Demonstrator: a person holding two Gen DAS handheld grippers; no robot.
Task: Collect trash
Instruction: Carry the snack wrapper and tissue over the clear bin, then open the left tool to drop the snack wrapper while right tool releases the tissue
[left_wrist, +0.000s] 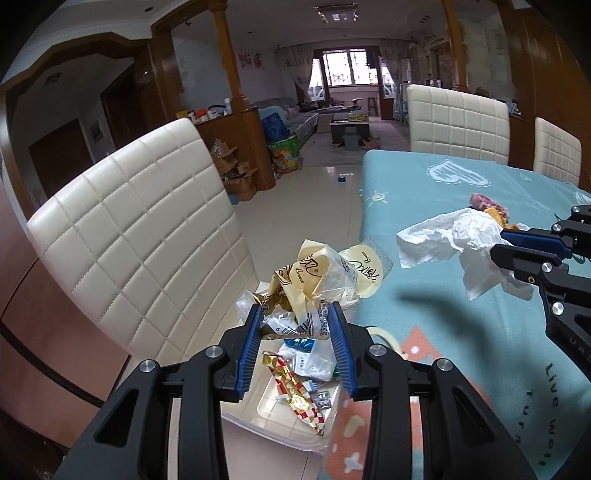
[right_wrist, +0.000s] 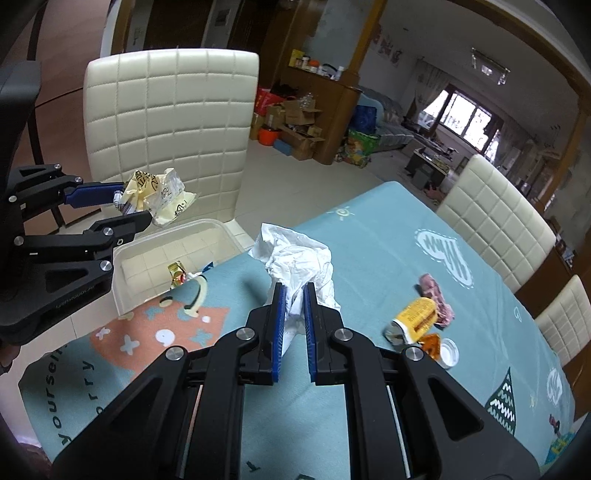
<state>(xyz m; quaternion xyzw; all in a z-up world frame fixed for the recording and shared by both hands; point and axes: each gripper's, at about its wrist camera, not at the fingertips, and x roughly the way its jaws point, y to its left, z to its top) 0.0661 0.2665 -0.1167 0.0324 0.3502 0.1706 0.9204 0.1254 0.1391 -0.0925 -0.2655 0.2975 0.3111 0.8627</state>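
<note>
My left gripper (left_wrist: 295, 310) is shut on a crumpled yellow and clear wrapper (left_wrist: 317, 273). It hangs over a white plastic tray (left_wrist: 258, 424) on a chair seat beside the table's edge. Several wrappers lie in the tray, among them a red-gold one (left_wrist: 295, 391). My right gripper (right_wrist: 293, 291) is shut on a crumpled white tissue (right_wrist: 295, 258), held above the teal tablecloth (right_wrist: 369, 251). The right wrist view shows the left gripper (right_wrist: 133, 210) with the wrapper (right_wrist: 159, 195) over the tray (right_wrist: 147, 258). On the cloth lie a yellow packet (right_wrist: 415, 317), a pink scrap (right_wrist: 436, 295), an orange wrapper (right_wrist: 432, 343) and a white cap (right_wrist: 448, 352).
A cream padded chair (left_wrist: 140, 240) carries the tray; its back rises right behind it. Two more cream chairs (right_wrist: 495, 221) stand along the table's far side. Beyond is tiled floor (left_wrist: 314, 177), with cardboard boxes (left_wrist: 236, 173) by a wooden counter.
</note>
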